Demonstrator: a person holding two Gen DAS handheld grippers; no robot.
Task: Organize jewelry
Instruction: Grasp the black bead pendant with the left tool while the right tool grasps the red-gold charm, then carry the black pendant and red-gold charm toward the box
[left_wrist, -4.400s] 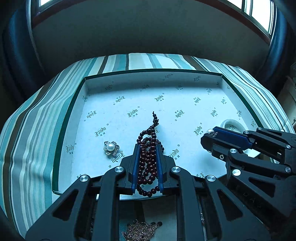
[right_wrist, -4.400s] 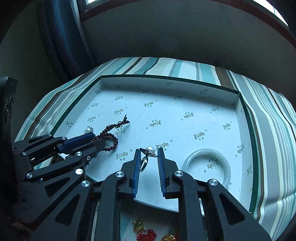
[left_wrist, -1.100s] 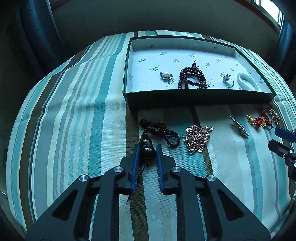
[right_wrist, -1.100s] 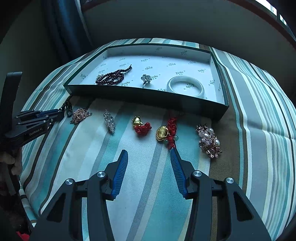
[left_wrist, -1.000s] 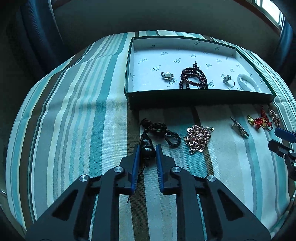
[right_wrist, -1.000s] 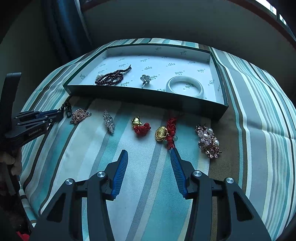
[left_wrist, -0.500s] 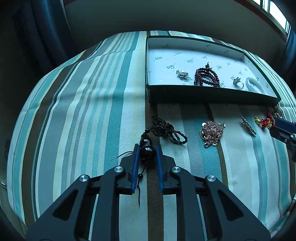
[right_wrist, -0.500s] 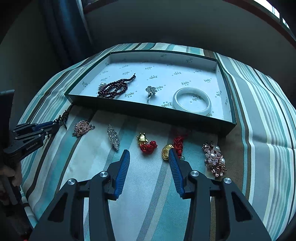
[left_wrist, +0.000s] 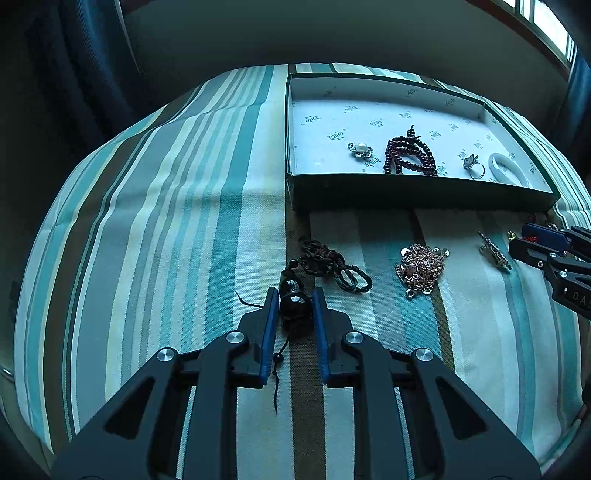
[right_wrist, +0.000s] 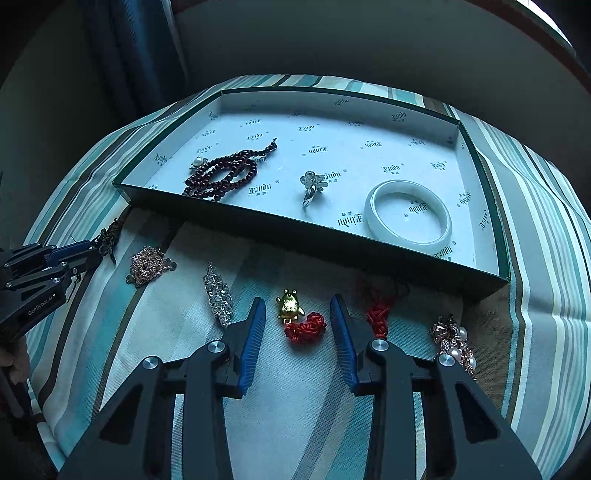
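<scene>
Since a moment ago: both tools have pulled back from the box (right_wrist: 317, 236); the left tool (left_wrist: 291, 306) has drawn its catch a little nearer me, and the right tool (right_wrist: 297, 314) has closed in over the gold charm.
Left tool: narrow, pinched on the dark bead (left_wrist: 293, 304) of a black cord necklace (left_wrist: 332, 264); the braided cord trails out ahead on the striped cloth (left_wrist: 166, 221), a thin tail hanging back between the blue pads.
Right tool: wide, holding nothing; its pads stand on either side of the gold charm with a red knot (right_wrist: 301, 319), not touching it as far as I can tell.
Box: it sits at the far side of the surface, already holding a pearl brooch (left_wrist: 360, 149), a string of dark red beads (right_wrist: 225, 171), a silver ring (right_wrist: 313, 186) and a white bangle (right_wrist: 408, 216).
Left on the cloth: a rose-gold chain heap (right_wrist: 149, 264), a crystal clip (right_wrist: 218, 295), a red tassel piece (right_wrist: 378, 315) just beside the right tool, and a pearl-and-stone brooch (right_wrist: 452, 343).
How the necklace will handle: light and limp, I'd say; the cord will dangle and swing, and could snag the box wall. The bead is hard and round, so it may slip; its grip looks centred.
How the charm will handle: small, light; the soft knot looks the safer place to pinch than the smooth gold body.
</scene>
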